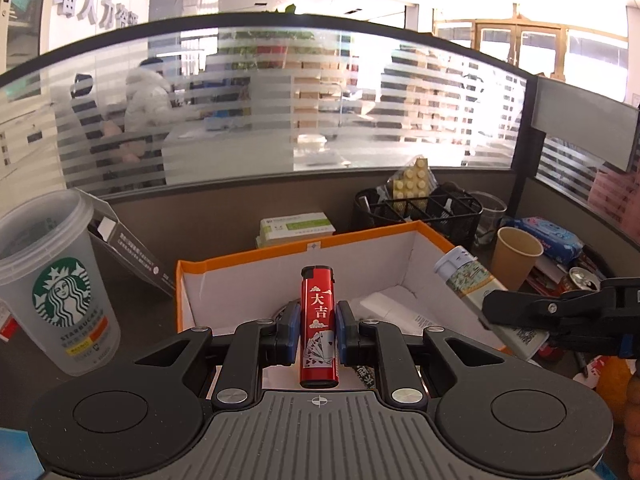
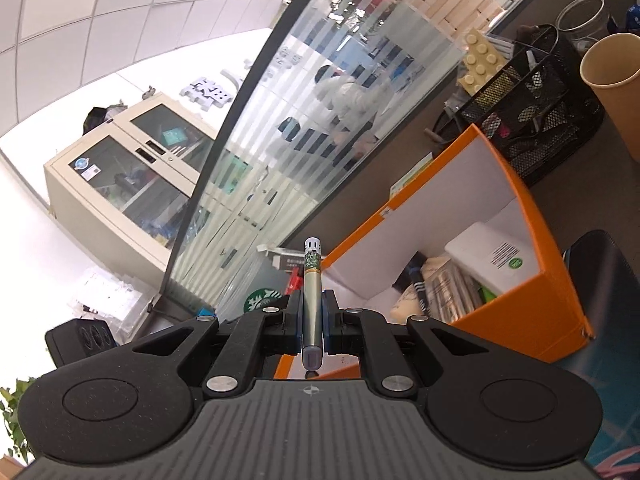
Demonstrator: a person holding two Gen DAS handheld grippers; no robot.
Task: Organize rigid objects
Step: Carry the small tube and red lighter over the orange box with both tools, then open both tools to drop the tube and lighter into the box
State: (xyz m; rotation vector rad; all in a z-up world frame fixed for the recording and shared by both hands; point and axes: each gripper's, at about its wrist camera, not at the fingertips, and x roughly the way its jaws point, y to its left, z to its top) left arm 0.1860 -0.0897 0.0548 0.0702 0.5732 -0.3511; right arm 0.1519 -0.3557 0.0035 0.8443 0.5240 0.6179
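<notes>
left claw (image 1: 318, 330) clamps red lighter (image 1: 319, 326); only right view shows box (image 2: 532, 292) contents; right claw (image 2: 312, 320) pinches flat bottle (image 2: 311, 304).

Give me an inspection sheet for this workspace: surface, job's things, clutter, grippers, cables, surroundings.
Surface: dark desk, crowded.
Job's things: red lighter upright in the left gripper; flat white lighter in the right gripper, tilted over the open orange box, which already holds items.
Clutter: Starbucks cup, paper cup, black mesh organizer, blister pack, wipes pack, drink can, green-white carton.
Grippers: left gripper shut on the red lighter; right gripper shut on the white lighter.
Cables: nothing seen.
Surroundings: striped glass partition, a person seated behind it; glass-door cabinet.
</notes>
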